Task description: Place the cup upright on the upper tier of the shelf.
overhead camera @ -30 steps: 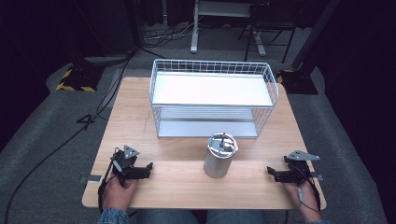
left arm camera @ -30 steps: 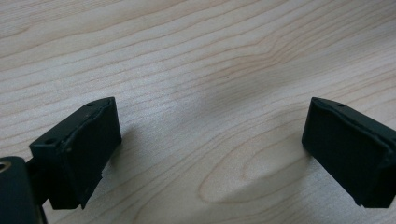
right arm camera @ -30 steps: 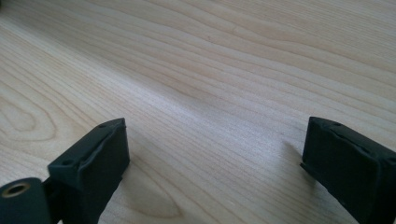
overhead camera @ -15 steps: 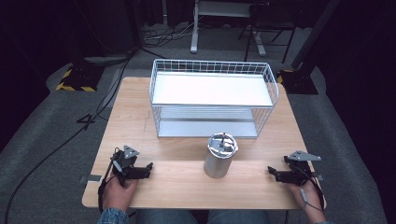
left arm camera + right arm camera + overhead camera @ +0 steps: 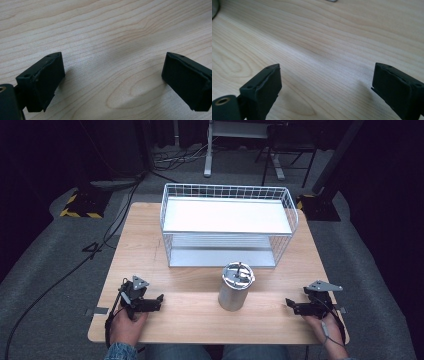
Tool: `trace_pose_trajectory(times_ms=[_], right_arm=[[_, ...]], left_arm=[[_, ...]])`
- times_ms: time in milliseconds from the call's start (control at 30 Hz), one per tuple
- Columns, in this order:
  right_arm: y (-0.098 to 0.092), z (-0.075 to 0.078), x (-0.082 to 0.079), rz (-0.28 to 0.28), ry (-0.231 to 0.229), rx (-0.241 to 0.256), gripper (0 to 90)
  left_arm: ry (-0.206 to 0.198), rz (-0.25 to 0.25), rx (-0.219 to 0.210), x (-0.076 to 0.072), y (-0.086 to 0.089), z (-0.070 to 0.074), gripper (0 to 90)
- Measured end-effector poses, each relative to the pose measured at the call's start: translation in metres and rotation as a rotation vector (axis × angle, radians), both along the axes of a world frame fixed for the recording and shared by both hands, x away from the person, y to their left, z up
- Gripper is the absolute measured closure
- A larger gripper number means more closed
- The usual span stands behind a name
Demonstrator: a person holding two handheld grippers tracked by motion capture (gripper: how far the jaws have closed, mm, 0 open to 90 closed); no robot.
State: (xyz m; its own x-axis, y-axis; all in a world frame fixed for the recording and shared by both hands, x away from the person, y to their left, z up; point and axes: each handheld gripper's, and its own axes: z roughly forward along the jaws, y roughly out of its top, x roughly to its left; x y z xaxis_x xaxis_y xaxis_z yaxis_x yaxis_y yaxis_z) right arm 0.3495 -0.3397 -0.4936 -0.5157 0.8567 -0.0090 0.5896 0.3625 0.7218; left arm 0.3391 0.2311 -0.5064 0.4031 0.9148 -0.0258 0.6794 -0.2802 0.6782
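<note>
A cylindrical silver metal canister was stood upright just in front of the white wire basket. The left gripper and right gripper were held wide apart, empty, either side of the canister.

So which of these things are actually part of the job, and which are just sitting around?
Likely part of the job:
- metal canister, standing between the grippers
- left gripper, open
- right gripper, open
- wire basket, just behind the canister

Just about:
- wooden table
- cables on the floor
</note>
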Motion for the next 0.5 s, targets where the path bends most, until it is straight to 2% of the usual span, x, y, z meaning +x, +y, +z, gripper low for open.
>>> trace_pose_trajectory(times_ms=[33, 133, 200, 333, 433, 500], right_arm=[[0.002, 0.008, -0.003, 0.014, -0.017, 0.003, 9.2], [0.004, 0.016, -0.005, 0.023, -0.028, 0.009, 9.2], [0.008, 0.027, -0.009, 0.039, -0.042, 0.021, 9.2], [0.013, 0.035, -0.012, 0.055, -0.047, 0.024, 9.3], [0.017, 0.047, -0.016, 0.074, -0.061, 0.052, 9.1], [0.018, 0.05, -0.017, 0.083, -0.066, 0.058, 9.0]], left_arm=[[0.0, 0.0, 0.0, 0.0, 0.0, 0.0, 5.1], [0.0, 0.0, 0.0, 0.0, 0.0, 0.0, 5.1], [0.0, 0.0, 0.0, 0.0, 0.0, 0.0, 5.1], [0.0, 0.0, 0.0, 0.0, 0.0, 0.0, 5.1], [0.0, 0.0, 0.0, 0.0, 0.0, 0.0, 5.1], [0.0, 0.0, 0.0, 0.0, 0.0, 0.0, 5.1]])
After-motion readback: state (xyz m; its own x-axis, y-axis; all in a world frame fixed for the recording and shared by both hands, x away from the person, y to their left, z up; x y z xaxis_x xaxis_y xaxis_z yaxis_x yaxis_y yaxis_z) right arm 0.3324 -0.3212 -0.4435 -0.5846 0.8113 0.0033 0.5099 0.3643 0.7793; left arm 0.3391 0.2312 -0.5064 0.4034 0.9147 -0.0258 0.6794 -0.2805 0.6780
